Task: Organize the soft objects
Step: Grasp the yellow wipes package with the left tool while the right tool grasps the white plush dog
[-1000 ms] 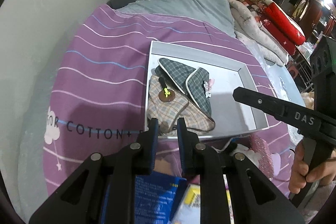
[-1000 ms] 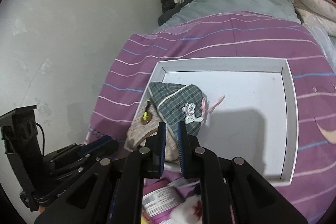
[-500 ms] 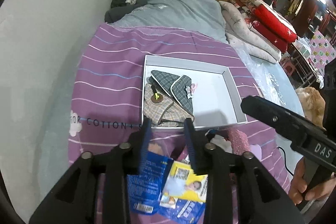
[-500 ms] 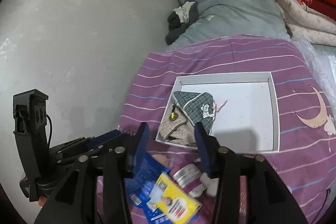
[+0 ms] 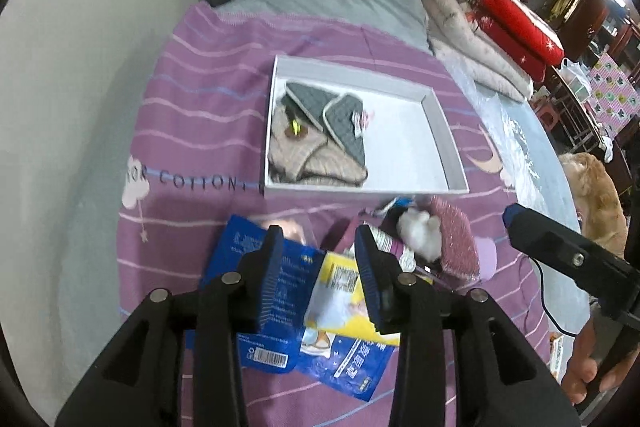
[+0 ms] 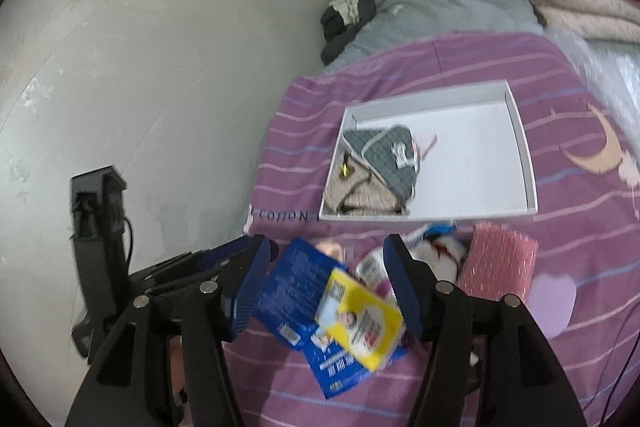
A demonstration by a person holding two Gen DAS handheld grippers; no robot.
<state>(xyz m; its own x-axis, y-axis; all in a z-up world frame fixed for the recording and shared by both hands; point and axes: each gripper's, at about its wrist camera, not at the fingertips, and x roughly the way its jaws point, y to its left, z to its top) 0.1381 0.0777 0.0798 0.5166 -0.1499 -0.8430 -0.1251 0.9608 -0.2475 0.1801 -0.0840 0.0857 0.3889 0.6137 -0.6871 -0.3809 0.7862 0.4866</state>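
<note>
Both grippers are backed off now and both sets of fingers are apart, holding nothing. A second ago each pair was nearly together up at the tray's near edge; half a second ago they were partly spread. My read: a drop into the tray just finished and I'm resetting for the next pick.

Nearest, the left gripper (image 5: pixel 320 259) hovers over the blue packet (image 5: pixel 260 291) and the yellow-and-blue packet (image 5: pixel 344 311). The right gripper (image 6: pixel 326 279) hovers over the same pile, its view motion-blurred. Just right of the packets sit a white plush (image 5: pixel 420 231) and a pink sparkly pouch (image 5: pixel 456 239), touching each other, all loose on the purple striped bedsheet (image 5: pixel 200 107). These look like the remaining soft items.

Farther, the white tray (image 5: pixel 444 131) holds the grey plaid pouch (image 5: pixel 340 119) overlapping the beige plaid pouch (image 5: pixel 304 155), both at its left end; right half bare.

Versus earlier: the tray has shrunk in both views and the pile below it, mostly hidden then, is now fully exposed.
</note>
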